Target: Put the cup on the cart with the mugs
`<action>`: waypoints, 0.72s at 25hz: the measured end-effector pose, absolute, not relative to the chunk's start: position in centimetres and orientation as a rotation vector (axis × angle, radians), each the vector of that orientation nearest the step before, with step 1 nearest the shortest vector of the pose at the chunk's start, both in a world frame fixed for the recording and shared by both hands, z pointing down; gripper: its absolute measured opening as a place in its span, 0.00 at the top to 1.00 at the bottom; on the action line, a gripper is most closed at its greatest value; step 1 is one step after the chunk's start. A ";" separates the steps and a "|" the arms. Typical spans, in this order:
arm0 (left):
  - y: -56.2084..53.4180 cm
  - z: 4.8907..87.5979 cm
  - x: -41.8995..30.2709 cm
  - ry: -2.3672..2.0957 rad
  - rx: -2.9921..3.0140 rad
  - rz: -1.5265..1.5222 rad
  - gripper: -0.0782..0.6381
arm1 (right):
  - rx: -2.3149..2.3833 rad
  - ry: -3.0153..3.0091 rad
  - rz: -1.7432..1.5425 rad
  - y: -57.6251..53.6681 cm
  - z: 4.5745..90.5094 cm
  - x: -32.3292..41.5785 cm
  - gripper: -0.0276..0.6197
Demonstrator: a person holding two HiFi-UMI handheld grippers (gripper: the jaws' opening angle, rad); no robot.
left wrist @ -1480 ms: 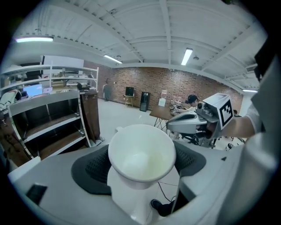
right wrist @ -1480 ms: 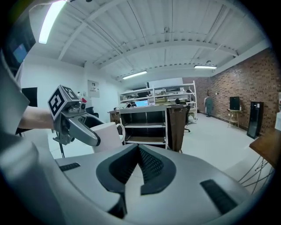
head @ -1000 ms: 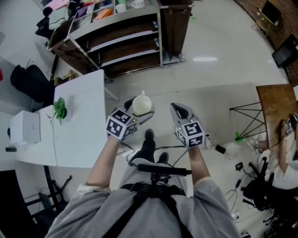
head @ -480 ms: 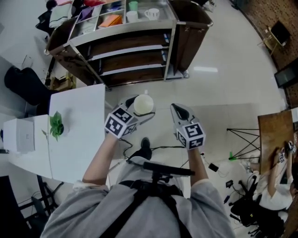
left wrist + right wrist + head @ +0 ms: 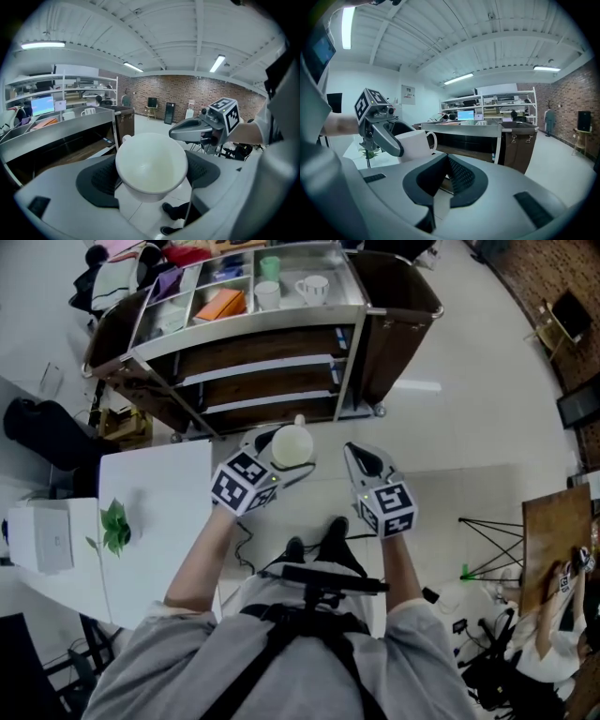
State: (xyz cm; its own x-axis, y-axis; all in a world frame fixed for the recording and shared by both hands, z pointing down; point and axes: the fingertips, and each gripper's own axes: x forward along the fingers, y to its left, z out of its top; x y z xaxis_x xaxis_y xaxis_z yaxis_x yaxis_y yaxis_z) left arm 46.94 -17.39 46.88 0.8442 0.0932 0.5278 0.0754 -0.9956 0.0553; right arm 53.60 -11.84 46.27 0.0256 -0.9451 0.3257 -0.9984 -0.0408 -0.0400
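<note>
Both level, pointing forward: left gripper [image 5: 281, 450] clasps cup [image 5: 292, 444], right gripper [image 5: 355, 455] closed.

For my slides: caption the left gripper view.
Left gripper holds a white cup between its jaws, facing the steel cart.

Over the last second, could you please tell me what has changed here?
The person has stepped toward the cart, which now sits nearer and lower in the head view, its mugs fully in sight; the white table has slid back. The left gripper still clamps the cup; the right gripper stays shut, empty.
</note>
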 end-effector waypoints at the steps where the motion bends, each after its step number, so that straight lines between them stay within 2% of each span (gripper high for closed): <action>1: -18.0 46.9 47.8 0.129 2.983 0.859 0.29 | 2.077 -2.033 0.388 -12.6 46.3 54.4 0.95; 8: -22.1 46.8 54.1 0.009 2.948 0.867 0.29 | 1.949 -2.129 0.400 -17.8 46.4 61.0 0.95; 18: -28.5 42.6 62.1 -0.164 2.994 0.864 0.29 | 1.837 -2.276 0.363 -24.9 42.4 68.6 0.95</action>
